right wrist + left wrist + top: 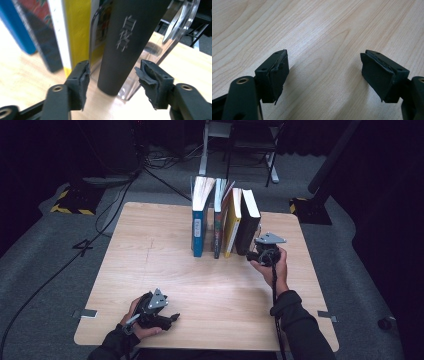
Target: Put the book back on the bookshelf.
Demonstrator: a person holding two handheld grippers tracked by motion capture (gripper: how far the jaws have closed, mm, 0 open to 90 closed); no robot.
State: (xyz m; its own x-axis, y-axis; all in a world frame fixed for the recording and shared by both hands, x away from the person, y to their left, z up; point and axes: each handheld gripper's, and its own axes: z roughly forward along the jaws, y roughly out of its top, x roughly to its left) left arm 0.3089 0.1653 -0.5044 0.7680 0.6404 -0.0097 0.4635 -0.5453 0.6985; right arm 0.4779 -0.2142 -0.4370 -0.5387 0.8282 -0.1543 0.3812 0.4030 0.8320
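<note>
Straddling black book (125, 42), right gripper (112, 75) jaws apart

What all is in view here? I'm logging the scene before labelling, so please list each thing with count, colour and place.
Black book: one, black spine with pale lettering, right end of the row, between the right claw's jaws.
Yellow book: one, yellow, left of the black book.
Dark book: one, dark patterned spine, left of the yellow one.
Blue book: one, blue, left end of the row.
Clear bookend: one, transparent, behind the black book.
Table: one, light wood.
Left claw: one, black, open over bare table.
Right claw: one, black, open, astride the black book's spine.
</note>
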